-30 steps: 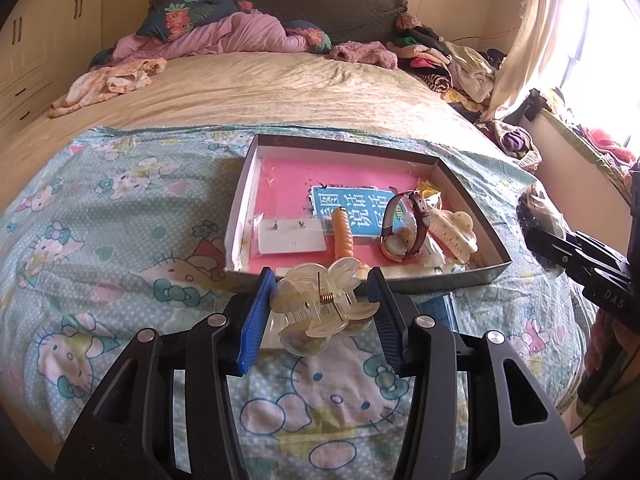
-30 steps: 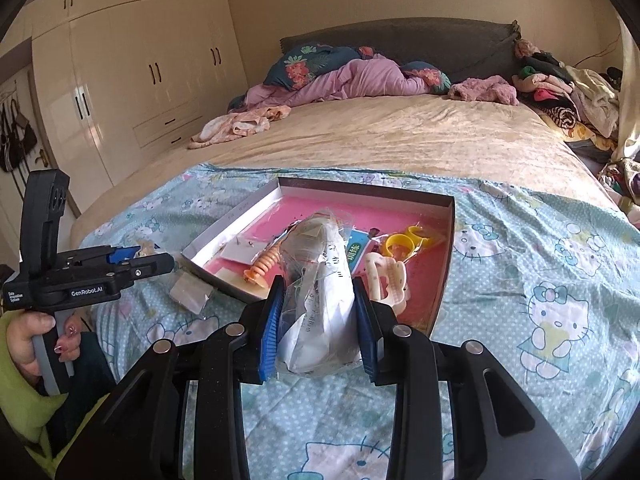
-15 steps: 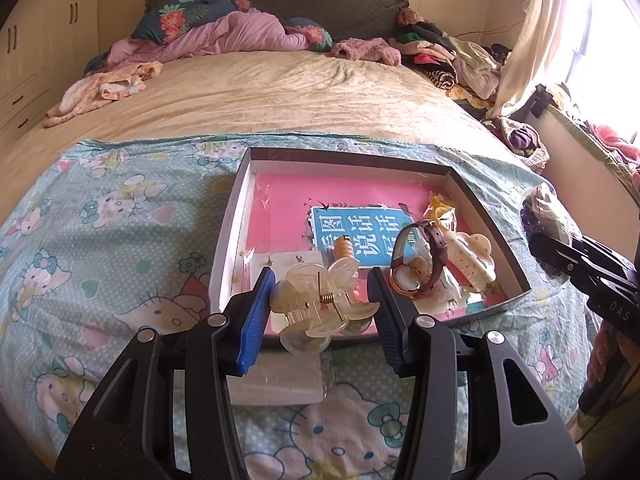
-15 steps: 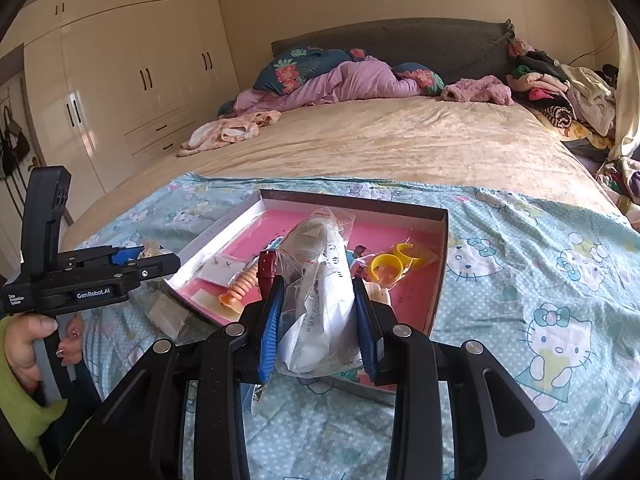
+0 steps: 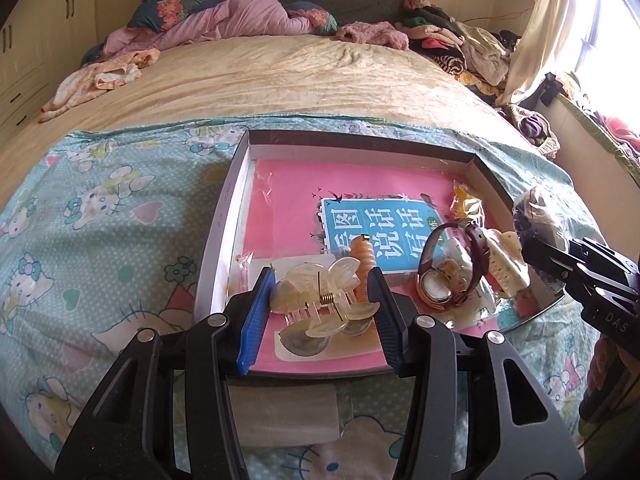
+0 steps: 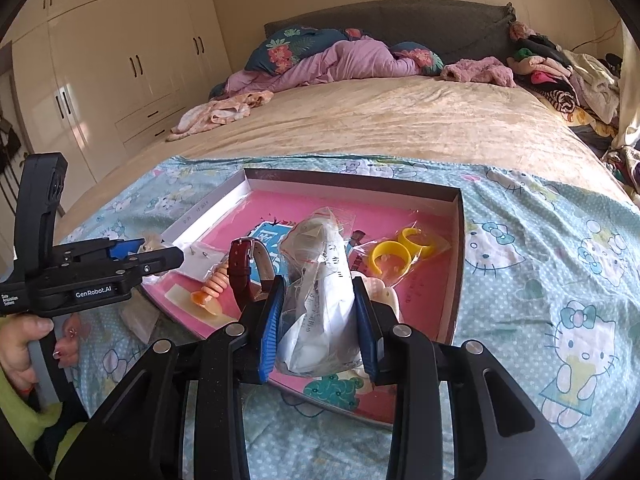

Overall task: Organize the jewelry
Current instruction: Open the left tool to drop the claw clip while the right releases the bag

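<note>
My left gripper (image 5: 322, 304) is shut on a translucent cream hair claw clip (image 5: 320, 300), held over the near left part of a shallow grey box (image 5: 218, 236) with a pink floor. My right gripper (image 6: 318, 312) is shut on a clear plastic bag with white paper inside (image 6: 320, 280), over the box's near edge (image 6: 458, 264). In the box lie a brown-strap watch (image 5: 452, 264), an orange spiral hair tie (image 5: 362, 258), a cream claw clip (image 5: 506, 264), a blue card (image 5: 376, 232) and bagged yellow rings (image 6: 400, 250).
The box sits on a Hello Kitty sheet (image 5: 100, 220) on a bed. A clear packet (image 5: 288, 412) lies on the sheet just before the box. Pillows and a pink quilt (image 5: 240, 16) are at the head, clothes (image 5: 452, 44) at the far right, wardrobes (image 6: 120, 60) on the left.
Both grippers have moved forward over the box with their loads still held. The left one was short of the box's near edge and is now above its floor.
</note>
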A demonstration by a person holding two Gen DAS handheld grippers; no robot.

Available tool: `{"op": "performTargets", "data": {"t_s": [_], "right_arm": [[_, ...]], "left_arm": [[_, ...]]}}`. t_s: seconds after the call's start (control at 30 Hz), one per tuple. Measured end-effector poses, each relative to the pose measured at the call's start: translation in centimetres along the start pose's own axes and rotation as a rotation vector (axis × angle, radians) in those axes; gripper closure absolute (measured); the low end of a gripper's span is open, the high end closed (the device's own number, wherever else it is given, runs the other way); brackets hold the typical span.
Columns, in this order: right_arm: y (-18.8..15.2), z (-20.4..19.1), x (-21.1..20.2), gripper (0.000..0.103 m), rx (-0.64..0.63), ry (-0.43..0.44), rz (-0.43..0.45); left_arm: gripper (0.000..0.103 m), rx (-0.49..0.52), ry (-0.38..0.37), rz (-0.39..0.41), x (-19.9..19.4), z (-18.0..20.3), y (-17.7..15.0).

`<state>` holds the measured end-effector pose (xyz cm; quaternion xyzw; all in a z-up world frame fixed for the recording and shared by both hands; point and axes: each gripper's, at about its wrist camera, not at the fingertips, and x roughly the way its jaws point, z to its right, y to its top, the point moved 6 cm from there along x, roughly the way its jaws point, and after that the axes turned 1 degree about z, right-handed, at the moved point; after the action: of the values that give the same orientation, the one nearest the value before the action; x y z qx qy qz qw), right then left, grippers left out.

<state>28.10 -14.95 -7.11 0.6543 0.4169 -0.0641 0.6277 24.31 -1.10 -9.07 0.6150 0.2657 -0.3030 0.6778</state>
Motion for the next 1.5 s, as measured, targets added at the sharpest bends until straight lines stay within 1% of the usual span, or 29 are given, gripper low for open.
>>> {"op": "performTargets", "data": {"t_s": [0.47, 0.77, 0.87, 1.1, 1.13, 1.17, 1.2, 1.27, 1.37, 1.5], "right_arm": [[-0.9, -0.4, 3.1, 0.071, -0.016, -0.007, -0.053], [-1.2, -0.3, 3.4, 0.068, -0.007, -0.004, -0.071], [-1.0, -0.4, 3.1, 0.066, -0.008, -0.007, -0.060], [-0.3, -0.1, 1.0, 0.050, 0.001, -0.016, -0.015], [-0.3, -0.1, 0.7, 0.050, 0.009, -0.015, -0.011], [-0.3, 0.0, 0.4, 0.048, 0.014, -0.014, -0.008], [-0.3, 0.0, 0.2, 0.045, 0.019, -0.013, -0.006], [-0.2, 0.1, -0.4, 0.043, 0.024, -0.015, 0.002], [-0.1, 0.1, -1.3, 0.039, 0.033, -0.016, 0.017], [0.1, 0.0, -3.0, 0.026, 0.048, -0.017, 0.048]], "left_arm": [[0.064, 0.018, 0.006, -0.033, 1.5, 0.0, -0.6], [0.064, 0.016, -0.005, -0.047, 2.0, 0.1, -0.9], [0.063, 0.021, -0.010, -0.051, 2.1, 0.2, -0.9], [0.063, 0.025, -0.019, -0.065, 2.4, 0.4, -1.0], [0.063, 0.026, -0.017, -0.066, 2.4, 0.4, -1.0], [0.061, 0.030, -0.015, -0.066, 2.3, 0.5, -1.0], [0.055, 0.032, -0.013, -0.063, 2.2, 0.5, -1.0], [0.050, 0.034, -0.013, -0.058, 2.0, 0.6, -0.9], [0.047, 0.034, -0.010, -0.049, 1.4, 0.6, -0.7], [0.040, 0.031, -0.011, -0.034, 0.5, 0.6, -0.4]]}}
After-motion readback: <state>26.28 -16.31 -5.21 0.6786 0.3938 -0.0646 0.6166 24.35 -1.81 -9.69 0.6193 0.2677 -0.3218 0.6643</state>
